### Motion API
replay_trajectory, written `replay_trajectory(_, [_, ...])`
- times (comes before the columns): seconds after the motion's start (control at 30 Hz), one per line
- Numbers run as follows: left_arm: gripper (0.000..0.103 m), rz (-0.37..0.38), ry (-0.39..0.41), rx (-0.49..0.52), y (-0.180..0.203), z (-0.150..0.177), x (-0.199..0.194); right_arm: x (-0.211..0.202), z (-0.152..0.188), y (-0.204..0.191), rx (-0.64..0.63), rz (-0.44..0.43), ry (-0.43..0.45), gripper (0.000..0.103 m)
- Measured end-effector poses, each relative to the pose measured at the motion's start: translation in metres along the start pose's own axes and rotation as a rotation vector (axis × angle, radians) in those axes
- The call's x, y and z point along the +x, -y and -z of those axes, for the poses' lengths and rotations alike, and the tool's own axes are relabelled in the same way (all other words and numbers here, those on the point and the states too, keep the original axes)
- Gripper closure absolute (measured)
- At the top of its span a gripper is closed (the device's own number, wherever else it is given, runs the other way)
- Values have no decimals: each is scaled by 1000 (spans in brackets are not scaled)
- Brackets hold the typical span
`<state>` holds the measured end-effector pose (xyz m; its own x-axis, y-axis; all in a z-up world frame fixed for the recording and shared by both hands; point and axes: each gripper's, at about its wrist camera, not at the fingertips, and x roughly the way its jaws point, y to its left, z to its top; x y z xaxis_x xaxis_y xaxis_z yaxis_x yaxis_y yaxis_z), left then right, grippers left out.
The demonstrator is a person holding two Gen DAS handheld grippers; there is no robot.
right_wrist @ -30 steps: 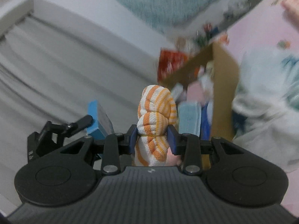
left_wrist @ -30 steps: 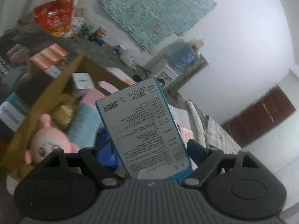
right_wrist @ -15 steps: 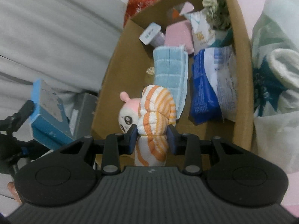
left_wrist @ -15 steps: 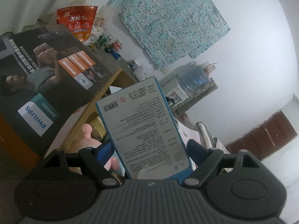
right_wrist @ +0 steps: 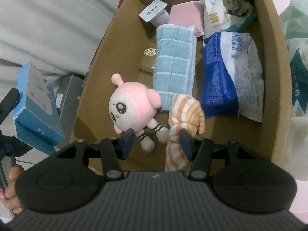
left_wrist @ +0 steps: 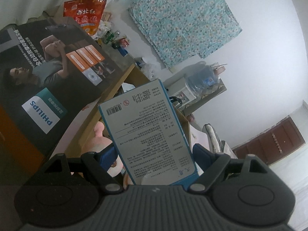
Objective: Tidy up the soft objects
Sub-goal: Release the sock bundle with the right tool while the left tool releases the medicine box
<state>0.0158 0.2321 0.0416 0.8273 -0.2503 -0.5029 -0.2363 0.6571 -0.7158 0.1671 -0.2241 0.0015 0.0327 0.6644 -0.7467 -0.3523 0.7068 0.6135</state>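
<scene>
Jaws on the right gripper are opening above the cardboard box; the orange-striped cloth lies against the pad at 3 o'clock, clear of the other, and sags onto the box floor. Just to its 9 o'clock lies the pink plush doll. Toward 12 o'clock comes the folded blue towel, with a blue-and-white packet at its 3 o'clock. Farthest back sit a pink pad, a small white-lidded tub and a green scrunchie.

At the 9 o'clock edge of the right view, outside the box wall, the left gripper clamps the blue tissue box between its pads; a hand holds that tool.

Most soft things already seem boxed. I judge the striped cloth is being dropped in now, and the tissue box is the piece left to place.
</scene>
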Motion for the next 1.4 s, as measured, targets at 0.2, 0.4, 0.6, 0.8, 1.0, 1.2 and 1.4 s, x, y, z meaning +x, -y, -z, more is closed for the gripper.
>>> replay_trajectory(0.2, [18,-1,-19,24,10,7,0,-32,5,-2,-13,-77,97,52])
replay_trajectory(0.4, [18,11,-139,94,33,21,23,-107,28,14,-5,-105,311,47])
replay_trajectory(0.6, [18,76,-316,147,60,40,70,-161,59,52,45,-81,485,43])
replay_trajectory(0.8, [9,101,-480,109,62,58,123,-176,80,92,133,-79,545,41])
replay_trajectory(1.0, [9,28,-494,18,44,66,136,-178,85,113,173,-81,558,40])
replay_trajectory(1.2, [9,29,-428,44,50,58,117,-175,81,106,141,-92,566,40])
replay_trajectory(1.4, [7,0,-344,146,67,55,84,-170,81,92,114,-95,564,28])
